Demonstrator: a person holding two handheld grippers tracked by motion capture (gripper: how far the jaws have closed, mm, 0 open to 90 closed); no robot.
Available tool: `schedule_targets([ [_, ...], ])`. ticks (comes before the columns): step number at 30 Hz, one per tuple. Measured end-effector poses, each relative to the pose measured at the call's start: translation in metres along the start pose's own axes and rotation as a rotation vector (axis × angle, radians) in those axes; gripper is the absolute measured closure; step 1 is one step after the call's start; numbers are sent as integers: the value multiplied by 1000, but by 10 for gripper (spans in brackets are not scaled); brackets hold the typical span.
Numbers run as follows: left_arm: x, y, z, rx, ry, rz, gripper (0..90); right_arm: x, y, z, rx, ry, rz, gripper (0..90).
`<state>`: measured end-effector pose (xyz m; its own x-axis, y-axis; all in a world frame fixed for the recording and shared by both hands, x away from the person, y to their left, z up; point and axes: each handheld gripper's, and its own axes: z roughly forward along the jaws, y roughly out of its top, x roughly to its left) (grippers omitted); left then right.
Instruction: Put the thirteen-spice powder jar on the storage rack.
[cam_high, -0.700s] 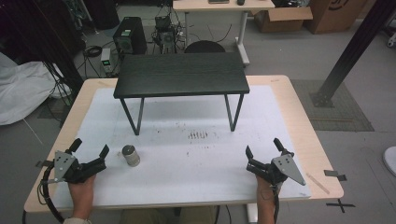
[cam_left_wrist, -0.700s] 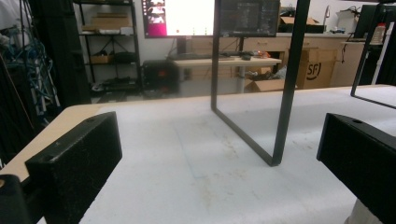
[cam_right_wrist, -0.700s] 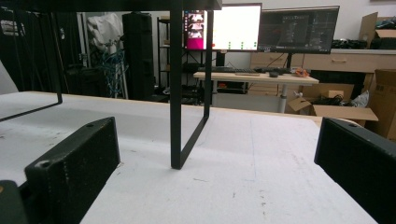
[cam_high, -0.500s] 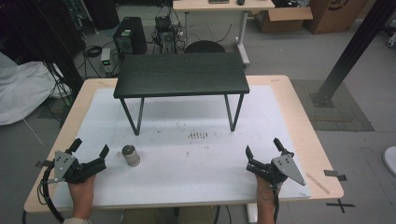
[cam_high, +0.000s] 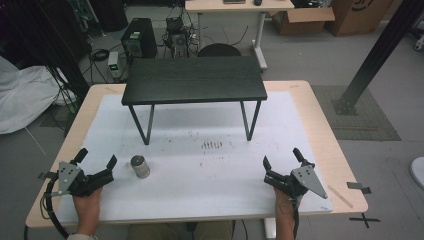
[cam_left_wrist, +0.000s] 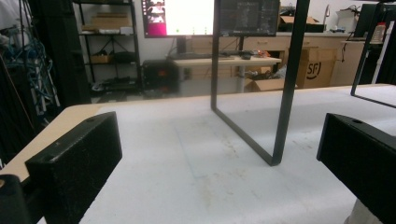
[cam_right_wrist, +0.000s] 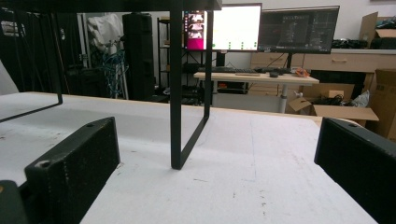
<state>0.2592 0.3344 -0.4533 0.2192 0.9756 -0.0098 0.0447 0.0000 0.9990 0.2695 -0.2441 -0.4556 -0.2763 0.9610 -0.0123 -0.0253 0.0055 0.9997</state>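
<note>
While both grippers rest near the front edge of the table (cam_high: 310, 100), no work on the can (cam_high: 140, 166) has begun: this looks like the starting pose before a reach. The left gripper (cam_high: 95, 161) has its fingers (cam_left_wrist: 74, 163) spread wide with nothing between them, and the right gripper (cam_high: 281, 159) is just as open and empty. The can stands upright on the white mat (cam_high: 200, 165), in front of the small black stand (cam_high: 194, 80) and its left leg, just to the right of the left gripper. Next, I judge, the left gripper must swing toward the can and straddle it before closing. Hard to make out: the can's label and whether its top is sealed. From the left gripper view the can is cut off at the right fingers; a pale sliver (cam_left_wrist: 362, 217) there may be it.
</note>
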Motion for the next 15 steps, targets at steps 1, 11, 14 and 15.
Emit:
schedule_targets([
  [1, 0, 0, 0, -2, 0, 0, 4, 0, 0, 0, -2, -1, -1, 0],
  [11, 0, 0, 0, -3, -1, 4, 7, 0, 0, 0, 0, 1, -1, 0],
  [14, 0, 1, 0, -6, 6, 6, 6, 0, 0, 0, 0, 1, -3, 0],
  [15, 0, 2, -1, -10, 8, 6, 7, 0, 0, 0, 0, 1, -3, 0],
])
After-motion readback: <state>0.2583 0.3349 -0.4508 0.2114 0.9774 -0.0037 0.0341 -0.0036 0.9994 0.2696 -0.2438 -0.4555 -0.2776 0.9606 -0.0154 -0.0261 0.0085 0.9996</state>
